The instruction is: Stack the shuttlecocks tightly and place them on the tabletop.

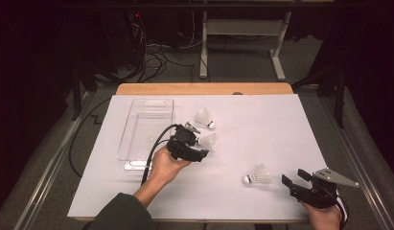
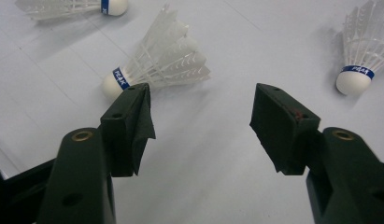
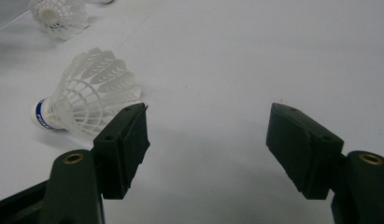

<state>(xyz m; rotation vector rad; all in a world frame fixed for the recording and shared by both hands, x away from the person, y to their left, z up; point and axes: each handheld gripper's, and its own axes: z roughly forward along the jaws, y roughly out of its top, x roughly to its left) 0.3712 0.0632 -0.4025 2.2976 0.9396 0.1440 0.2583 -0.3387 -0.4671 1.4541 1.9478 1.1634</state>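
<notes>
Beside the middle shuttlecock [image 2: 154, 60], left gripper [image 2: 201, 123] fingers wide apart, empty; right gripper [image 3: 206, 144] fingers likewise.

High overhead forward; tongs views close, perhaps overlapping

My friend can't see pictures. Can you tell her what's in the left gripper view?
Two black jaws of the left gripper stand wide open over a white table, holding nothing. A white shuttlecock with a blue band lies on its side just past the left jaw. A second shuttlecock is at the right edge and a third shuttlecock at the top left.
</notes>
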